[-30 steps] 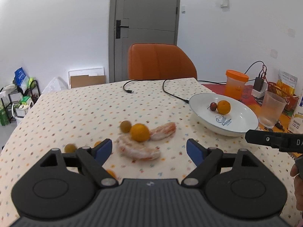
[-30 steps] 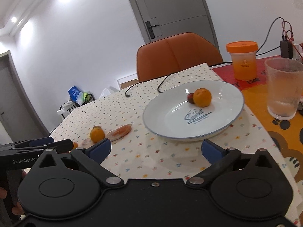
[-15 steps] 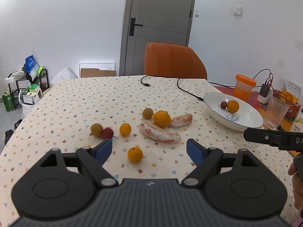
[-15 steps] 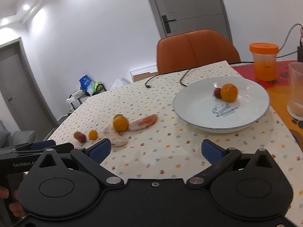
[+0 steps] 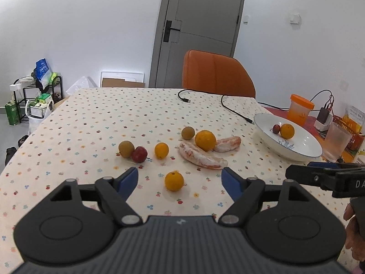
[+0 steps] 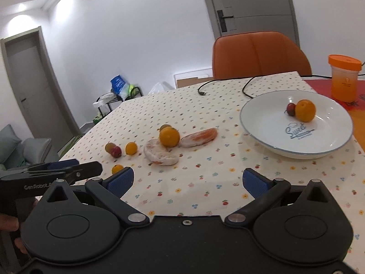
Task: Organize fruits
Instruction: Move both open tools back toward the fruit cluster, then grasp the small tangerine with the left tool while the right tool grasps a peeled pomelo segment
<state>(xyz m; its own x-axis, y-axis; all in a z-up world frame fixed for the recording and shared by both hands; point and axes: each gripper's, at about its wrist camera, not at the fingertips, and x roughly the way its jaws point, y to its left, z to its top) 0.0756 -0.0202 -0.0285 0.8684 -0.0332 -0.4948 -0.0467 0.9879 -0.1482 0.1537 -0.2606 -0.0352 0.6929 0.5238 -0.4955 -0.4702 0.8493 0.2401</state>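
The left gripper (image 5: 179,181), marked "GenRobot", is closing its jaws around a small orange (image 5: 174,181) without touching it; the right gripper (image 6: 188,181) is gaping empty near the "Sweet" plate (image 6: 269,146).

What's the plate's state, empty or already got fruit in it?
Not empty. The white plate holds two fruits, touching: an orange and a small red fruit. The other fruit lies on the tablecloth.

Both tools have drawn back from the fruit; the left tool (image 5: 180,180) is closing, empty.
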